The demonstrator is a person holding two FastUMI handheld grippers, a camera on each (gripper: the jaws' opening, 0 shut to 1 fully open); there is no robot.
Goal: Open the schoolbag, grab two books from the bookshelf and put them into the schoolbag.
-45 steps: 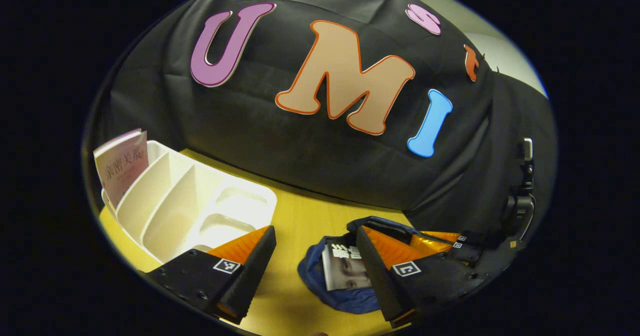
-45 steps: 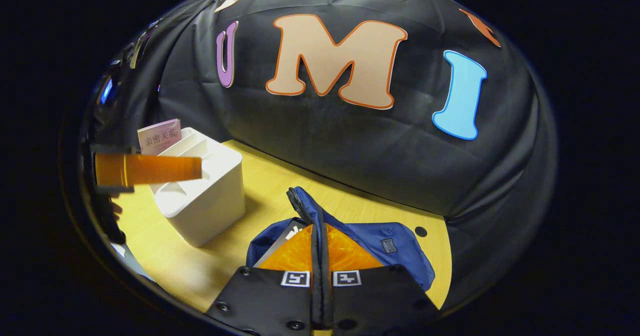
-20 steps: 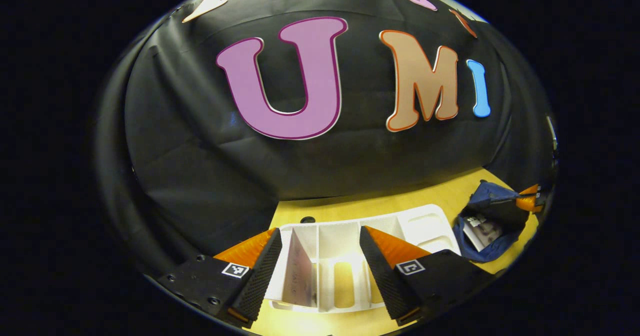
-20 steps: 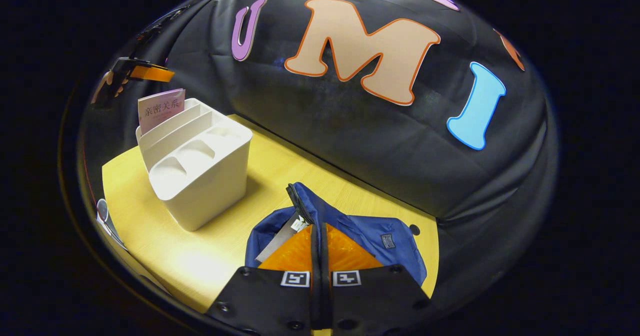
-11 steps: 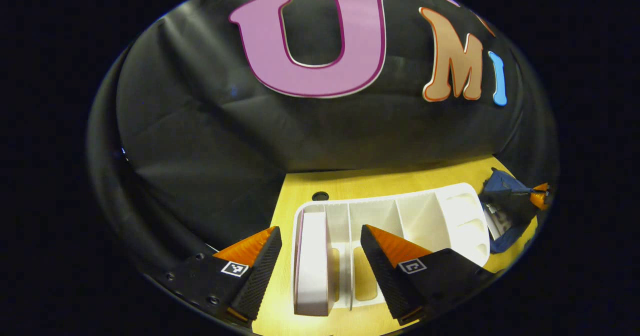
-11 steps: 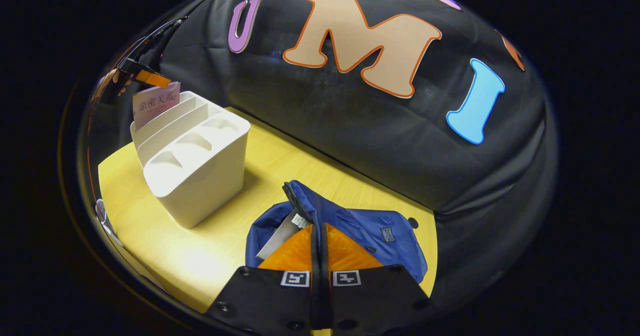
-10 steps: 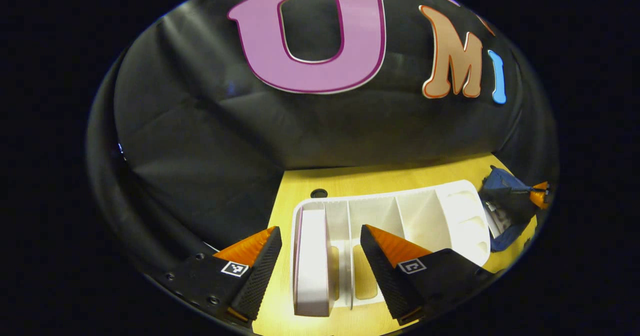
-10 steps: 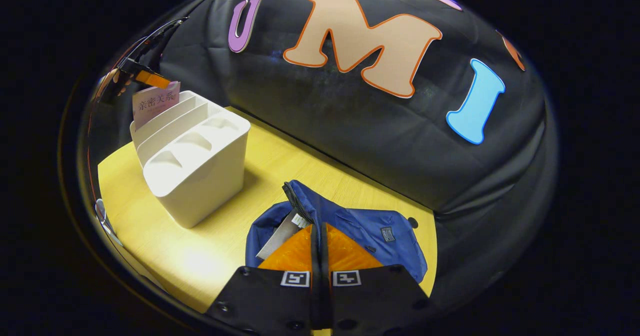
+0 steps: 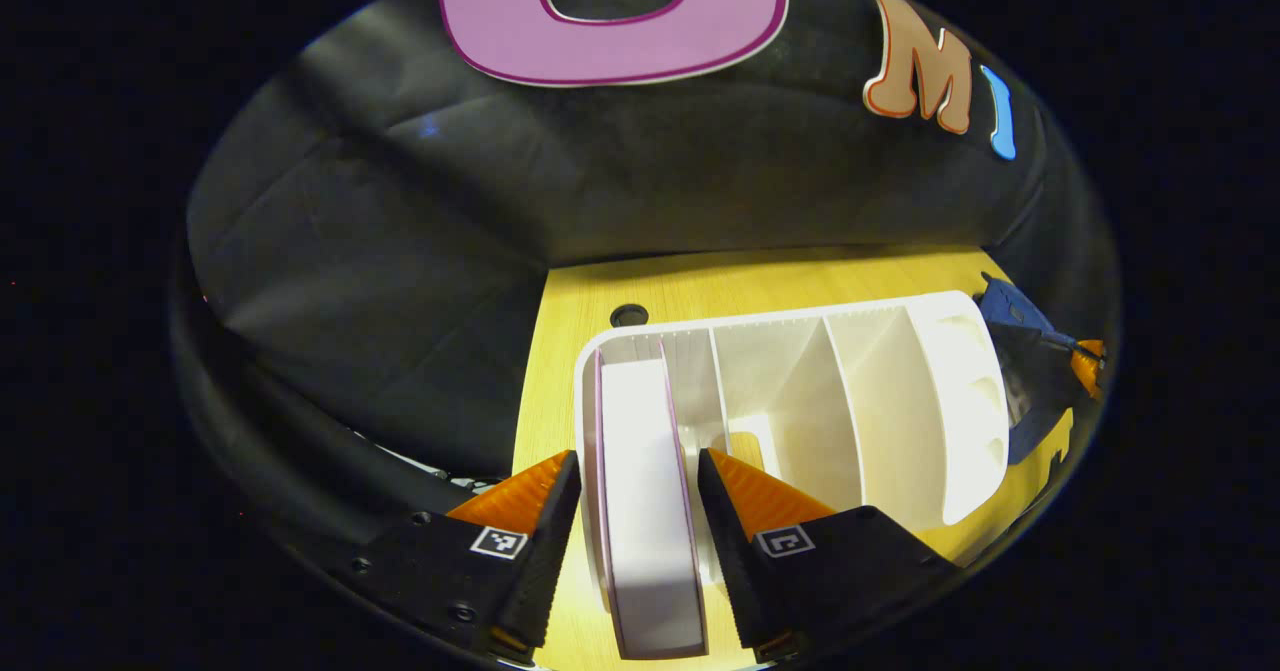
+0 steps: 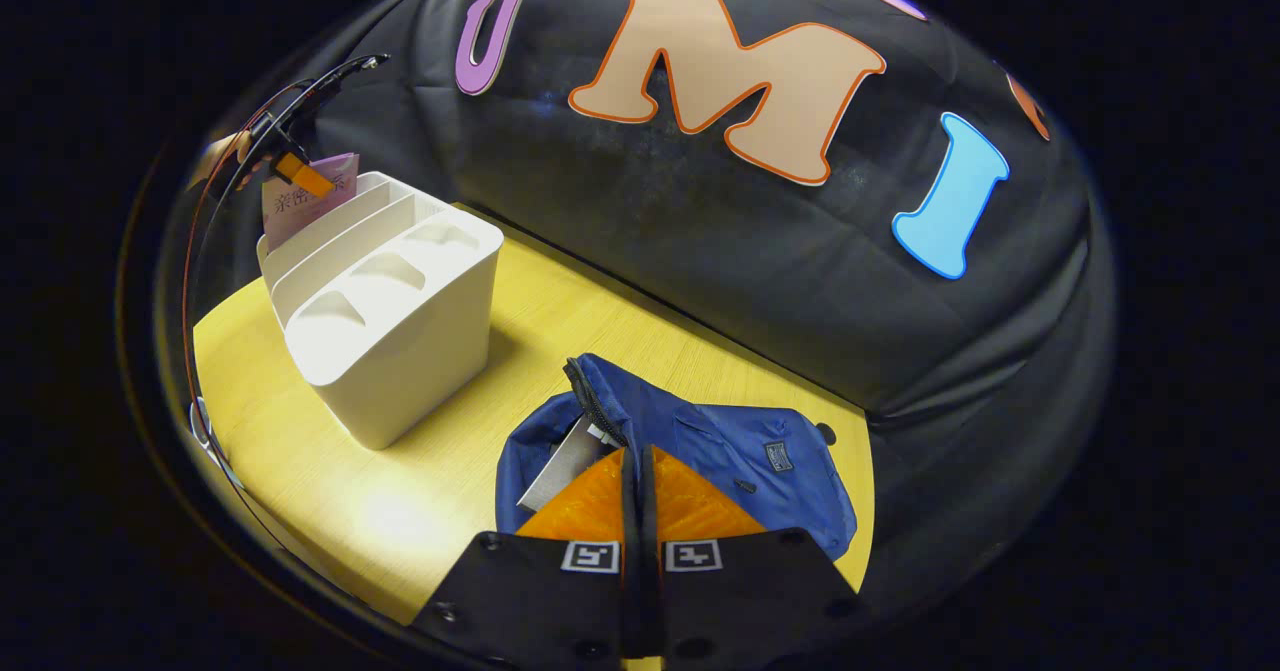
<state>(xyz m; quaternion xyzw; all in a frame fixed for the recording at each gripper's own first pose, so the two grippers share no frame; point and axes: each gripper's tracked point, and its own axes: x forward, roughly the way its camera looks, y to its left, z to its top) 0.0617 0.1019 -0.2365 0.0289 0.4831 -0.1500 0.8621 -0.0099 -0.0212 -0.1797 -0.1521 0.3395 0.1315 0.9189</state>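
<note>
Moved: left gripper (image 9: pixel 632 536) now straddles the book (image 9: pixel 648 511) in the bookshelf (image 9: pixel 900 401) — fingers open.
Handling: stiff, light — pinch its top edge.
Right gripper (image 10: pixel 638 481): fingers closed on the schoolbag (image 10: pixel 720 451) rim.

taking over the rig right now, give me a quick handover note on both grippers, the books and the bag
Left gripper: open, fingers straddling the pink-edged book in the end slot of the white bookshelf, not clamped yet.
Right gripper: fingers shut on the zipper edge of the blue schoolbag, holding its mouth open on the table.
Done: bag opened, one book in it.
Left: close on the second book, lift it out, put it in the bag.
</note>
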